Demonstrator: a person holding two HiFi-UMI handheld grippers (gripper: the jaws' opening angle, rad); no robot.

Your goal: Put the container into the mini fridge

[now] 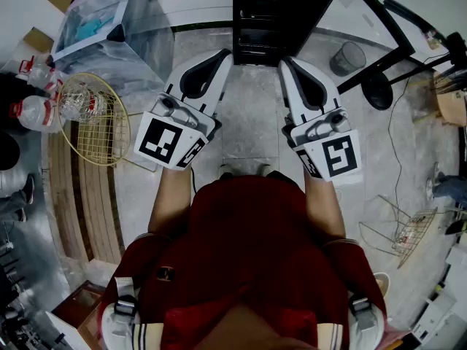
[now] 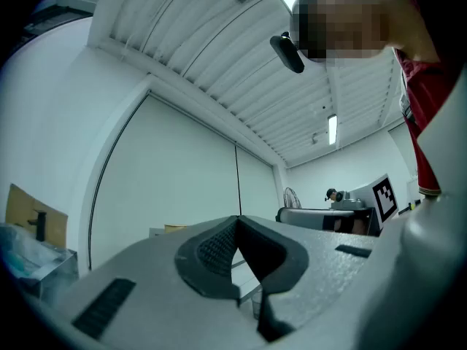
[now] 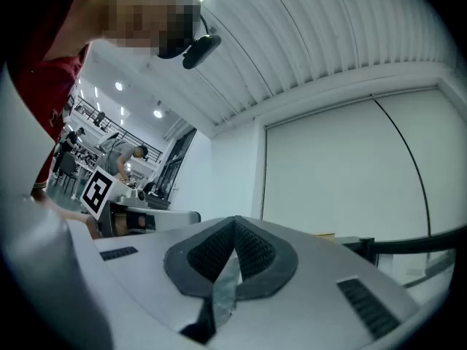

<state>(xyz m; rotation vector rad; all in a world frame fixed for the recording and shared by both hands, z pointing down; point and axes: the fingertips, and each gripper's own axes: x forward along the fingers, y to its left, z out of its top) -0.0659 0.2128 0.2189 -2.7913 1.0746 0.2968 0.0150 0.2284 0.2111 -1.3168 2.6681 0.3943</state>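
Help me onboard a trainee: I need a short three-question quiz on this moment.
1. True or false: the left gripper is clamped on an object.
2. Which gripper is nearer the grey bucket in the head view? A) left gripper B) right gripper C) both equally near
3. Fill in: the right gripper's jaws are ___ (open or shut).

Key:
1. False. Its jaws meet with nothing between them.
2. B.
3. Shut.
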